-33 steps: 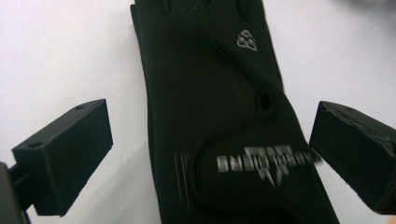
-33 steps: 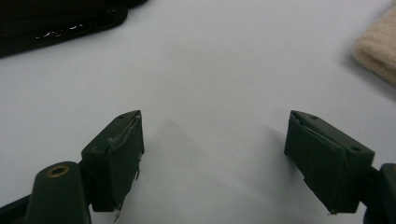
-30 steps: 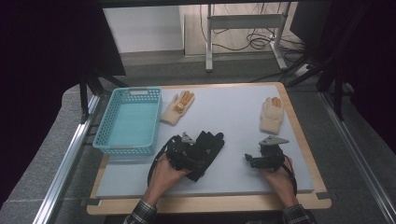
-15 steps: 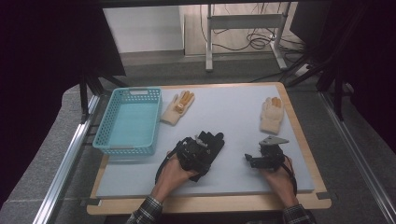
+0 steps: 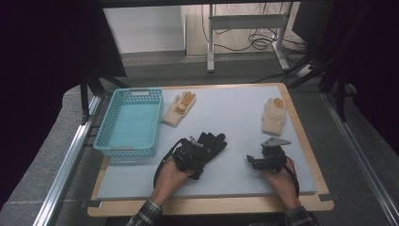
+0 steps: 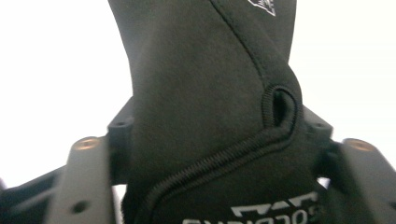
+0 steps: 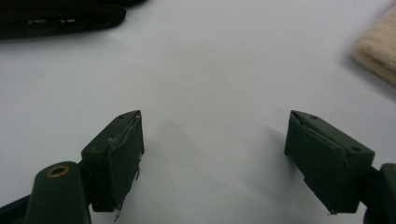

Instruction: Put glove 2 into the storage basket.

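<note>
Left gripper (image 5: 194,155) sits over the cuff end of the black glove (image 5: 212,142), near the front middle of the grey table mat (image 5: 235,117). Its jaws have just been closing, and the left gripper view has the glove's cuff (image 6: 210,140) bunched up between them, fabric filling the whole gap, so I read it as clamped on the glove; the pads themselves are hidden behind the cloth, so how firm the bite is I can't say.

Key relation: the glove's long axis runs from the gripper away and to the right, fingers pointing toward the far side of the table, cuff toward the person. So the grip is at the near end and the rest will trail when lifted. The blue basket (image 5: 129,121) lies to the left and a bit farther back from the left gripper, near but not touching. Left hand is clearly the nearer one to both glove and basket.

Right gripper (image 5: 256,162) rests on the mat right of the glove, jaws wide apart, nothing between them, bare mat under them in the right gripper view (image 7: 215,163). A cream glove (image 5: 274,115) lies beyond it toward the far right; another cream glove (image 5: 179,108) lies just beside the basket's right wall.

Judgement: likely next is lift and carry left-back into the basket; dangling fingers could catch the rim
</note>
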Available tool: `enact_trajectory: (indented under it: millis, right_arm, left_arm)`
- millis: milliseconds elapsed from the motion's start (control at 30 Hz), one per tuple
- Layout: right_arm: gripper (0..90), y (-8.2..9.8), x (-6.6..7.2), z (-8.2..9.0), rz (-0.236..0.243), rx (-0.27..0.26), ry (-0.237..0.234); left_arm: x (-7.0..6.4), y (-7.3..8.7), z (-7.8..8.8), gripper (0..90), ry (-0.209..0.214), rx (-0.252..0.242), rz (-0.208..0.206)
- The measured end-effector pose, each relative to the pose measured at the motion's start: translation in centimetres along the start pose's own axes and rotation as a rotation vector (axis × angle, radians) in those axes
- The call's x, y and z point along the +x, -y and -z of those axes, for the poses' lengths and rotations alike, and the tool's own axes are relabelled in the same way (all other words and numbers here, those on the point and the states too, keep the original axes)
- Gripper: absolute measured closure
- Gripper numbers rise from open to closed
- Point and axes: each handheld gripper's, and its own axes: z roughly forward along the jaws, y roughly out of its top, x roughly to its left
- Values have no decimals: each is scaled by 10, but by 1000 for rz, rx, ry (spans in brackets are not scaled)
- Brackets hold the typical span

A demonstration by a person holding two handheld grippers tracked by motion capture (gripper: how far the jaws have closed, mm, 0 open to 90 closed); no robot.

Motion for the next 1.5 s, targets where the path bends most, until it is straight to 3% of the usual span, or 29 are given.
enact_trajectory:
  millis: [100, 233, 500, 933, 1233, 1500]
  right_arm:
    - [194, 0, 0, 0, 0, 0, 0]
    - [194, 0, 0, 0, 0, 0, 0]
    - [194, 0, 0, 0, -1, 0, 0]
    - [194, 0, 0, 0, 0, 0, 0]
    - [194, 0, 0, 0, -1, 1, -1]
    - [194, 0, 0, 0, 0, 0, 0]
  left_arm:
    - [1, 0, 2, 527, 1, -8, -8]
    - [2, -2, 5, 597, -9, -20, -24]
    - [8, -11, 20, 603, 1, -59, -19]
    - [32, -25, 56, 593, -66, -112, 22]
    - [67, -29, 89, 586, -156, -138, 71]
    - [110, -21, 114, 584, -239, -139, 163]
